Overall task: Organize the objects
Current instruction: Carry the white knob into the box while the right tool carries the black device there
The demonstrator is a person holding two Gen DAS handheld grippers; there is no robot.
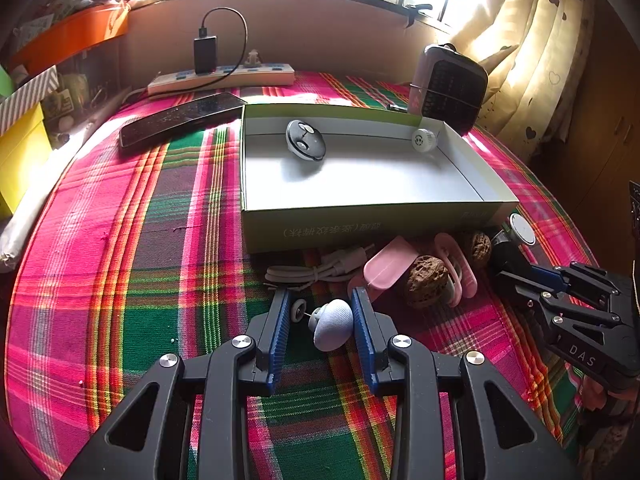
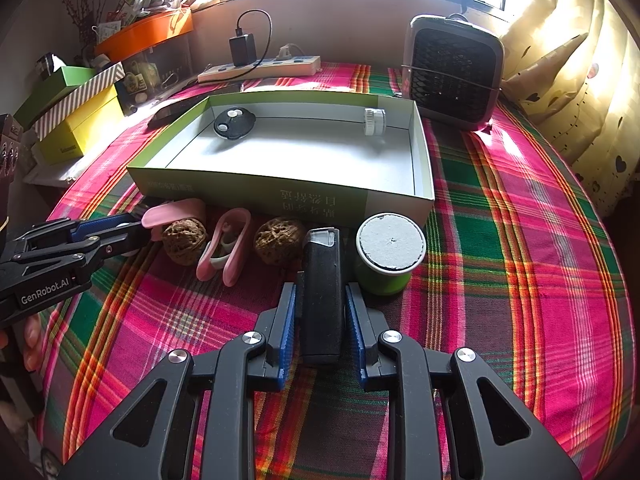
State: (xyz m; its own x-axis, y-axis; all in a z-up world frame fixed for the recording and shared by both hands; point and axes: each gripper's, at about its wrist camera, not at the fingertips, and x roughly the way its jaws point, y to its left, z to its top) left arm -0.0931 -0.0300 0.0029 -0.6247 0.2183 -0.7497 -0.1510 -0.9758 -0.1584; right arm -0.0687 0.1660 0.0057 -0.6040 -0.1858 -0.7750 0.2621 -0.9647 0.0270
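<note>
In the left wrist view my left gripper [image 1: 320,294] is shut on a pale dome-shaped piece [image 1: 334,330] just above the plaid cloth. A small stem and wheel on the piece reach the left pad. My right gripper [image 2: 320,286] is shut on a black lighter [image 2: 322,280] lying lengthwise between its pads. Behind both stands a green box [image 2: 248,192] with a white inside. It holds a black round gadget [image 2: 234,123] and a small white cylinder [image 2: 374,121]. Two walnuts [image 2: 184,240] [image 2: 280,240], a pink clip [image 2: 228,248], a pink scoop [image 2: 172,212] and a white cable [image 1: 316,270] lie before the box.
A green spool [image 2: 390,248] with a white top stands right of the lighter. At the back are a phone [image 1: 180,120], a power strip [image 2: 260,68] and a small fan [image 2: 452,72]. Boxes [image 2: 80,128] are stacked at the left and a curtain [image 2: 568,80] hangs at the right.
</note>
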